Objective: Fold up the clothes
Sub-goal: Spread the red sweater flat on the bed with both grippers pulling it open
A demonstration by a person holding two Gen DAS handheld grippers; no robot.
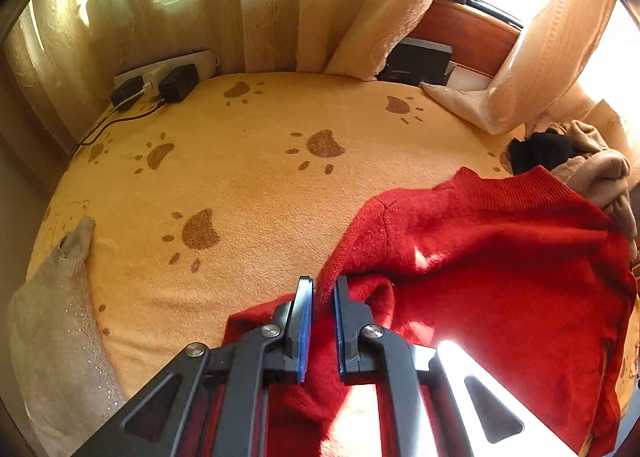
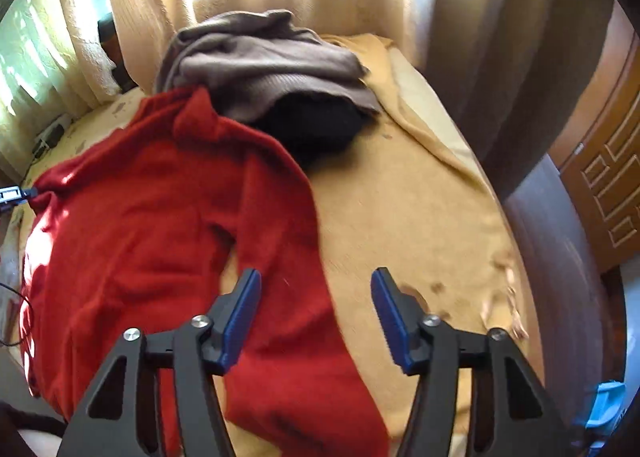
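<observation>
A red sweater (image 1: pixel 500 257) lies spread on a yellow blanket with brown paw prints (image 1: pixel 240 177). My left gripper (image 1: pixel 322 285) is shut on a fold of the sweater's edge, and red cloth fills the narrow gap between its blue pads. In the right wrist view the red sweater (image 2: pixel 140 217) stretches from the far pile toward me, one sleeve running down under my right gripper (image 2: pixel 316 277). That gripper is open, its jaws wide apart above the sleeve and the bare blanket (image 2: pixel 420 217), gripping nothing. At the left edge the left gripper (image 2: pixel 12 195) holds the sweater's shoulder.
A heap of brown clothes (image 2: pixel 260 61) over a black garment (image 2: pixel 312 129) sits at the far end of the bed. A pale knit garment (image 1: pixel 52 329) lies at the near left. A power strip with chargers (image 1: pixel 160 77) and curtains (image 1: pixel 272 17) line the far side. A wooden door (image 2: pixel 608 177) is at right.
</observation>
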